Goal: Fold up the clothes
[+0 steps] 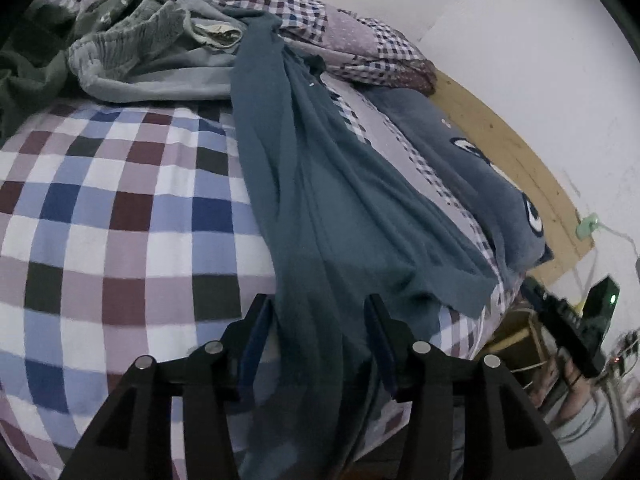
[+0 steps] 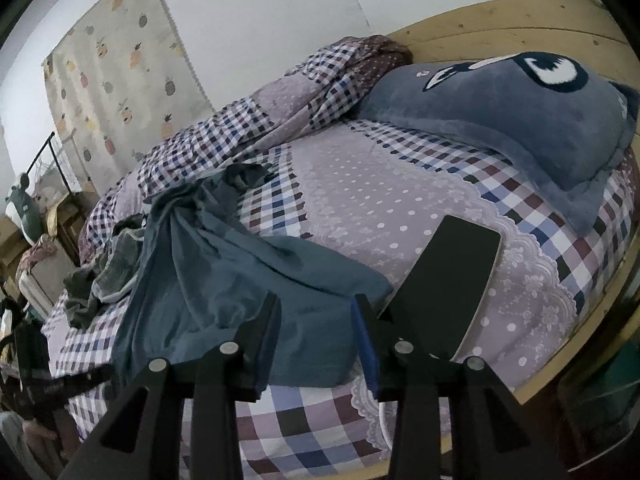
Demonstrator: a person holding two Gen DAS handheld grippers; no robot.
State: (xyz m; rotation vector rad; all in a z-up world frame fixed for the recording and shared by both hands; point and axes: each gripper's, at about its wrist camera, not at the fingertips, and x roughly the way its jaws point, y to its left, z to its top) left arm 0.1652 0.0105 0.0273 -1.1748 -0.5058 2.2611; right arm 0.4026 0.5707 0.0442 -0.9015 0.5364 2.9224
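Folding looks far from finished for the teal garment (image 1: 320, 184), which lies on the bed (image 1: 120, 208) as a long, rumpled strip running from the pile of other clothes (image 1: 140, 52) at the far end down toward the near edge. No neat crease or squared stack shows anywhere; its cloth is bunched in ridges and one corner splays out flat toward the blue cushion (image 2: 520, 120).

Beyond it, the pile of grey and green clothes sits crumpled and unfolded too, so those pieces also remain to be dealt with.

The left hand-held gripper (image 1: 318, 312) stands spread, with the teal cloth running between its fingers and hanging over the bed's edge; whether the cloth touches either pad is hard to tell through the fisheye. The right hand-held gripper (image 2: 316, 312) is likewise spread, poised over the garment's near hem without pinching it. A dark phone (image 2: 448, 280) lies on the bedspread just beside that hem.

Judging by this, the garment needs spreading flat before any fold can hold, and the pile waits after it.
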